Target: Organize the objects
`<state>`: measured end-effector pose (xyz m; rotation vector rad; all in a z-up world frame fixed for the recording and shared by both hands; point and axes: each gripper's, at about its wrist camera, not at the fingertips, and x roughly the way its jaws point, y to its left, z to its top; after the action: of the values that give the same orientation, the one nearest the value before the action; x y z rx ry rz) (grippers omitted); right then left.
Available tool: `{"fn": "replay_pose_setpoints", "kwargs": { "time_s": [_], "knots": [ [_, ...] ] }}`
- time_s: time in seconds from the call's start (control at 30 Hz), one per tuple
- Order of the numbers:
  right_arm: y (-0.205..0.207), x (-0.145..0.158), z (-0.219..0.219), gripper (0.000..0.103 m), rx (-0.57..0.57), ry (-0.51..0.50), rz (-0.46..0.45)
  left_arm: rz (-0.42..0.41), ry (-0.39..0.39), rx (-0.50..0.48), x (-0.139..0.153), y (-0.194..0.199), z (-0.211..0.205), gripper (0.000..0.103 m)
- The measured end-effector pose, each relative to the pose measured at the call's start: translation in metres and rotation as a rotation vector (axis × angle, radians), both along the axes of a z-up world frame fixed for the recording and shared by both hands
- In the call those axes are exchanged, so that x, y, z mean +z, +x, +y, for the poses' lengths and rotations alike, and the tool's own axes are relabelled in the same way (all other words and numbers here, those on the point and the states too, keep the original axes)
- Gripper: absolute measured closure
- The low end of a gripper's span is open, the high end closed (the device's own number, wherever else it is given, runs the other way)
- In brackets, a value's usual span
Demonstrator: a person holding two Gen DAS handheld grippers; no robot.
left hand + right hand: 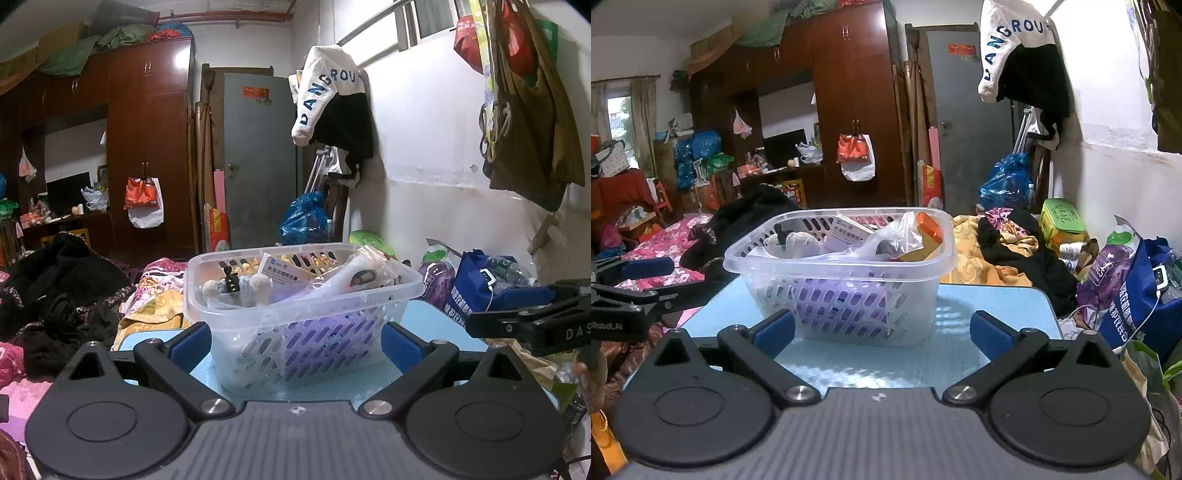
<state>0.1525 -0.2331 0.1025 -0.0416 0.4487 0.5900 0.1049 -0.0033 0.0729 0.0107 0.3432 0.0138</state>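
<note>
the basket [842, 280] ahead of the spread, empty left gripper [295, 343] and right gripper [882, 332] looks filled, so the sorting seems nearly done.

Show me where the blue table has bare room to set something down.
Bare blue table lies right of the clear basket, up to the table's right edge, and in front of it toward the right tool. The basket itself is crowded, as is the bag pile beyond the edge.
</note>
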Motion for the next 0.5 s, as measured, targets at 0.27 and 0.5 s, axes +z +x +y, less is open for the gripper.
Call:
{"fn": "replay_pose_setpoints", "kwargs": {
  "time_s": [0.27,0.5],
  "knots": [
    [-0.0003,0.0002,0.0003,0.0,-0.002,0.001,0.0,0.003,0.002,0.001,-0.0004,0.0015,-0.0017,0.003],
    [-0.0005,-0.0001,0.0004,0.0,0.0,0.002,0.001,0.003,0.003,0.002,-0.0011,0.0019,-0.003,0.003]
  ]
}}
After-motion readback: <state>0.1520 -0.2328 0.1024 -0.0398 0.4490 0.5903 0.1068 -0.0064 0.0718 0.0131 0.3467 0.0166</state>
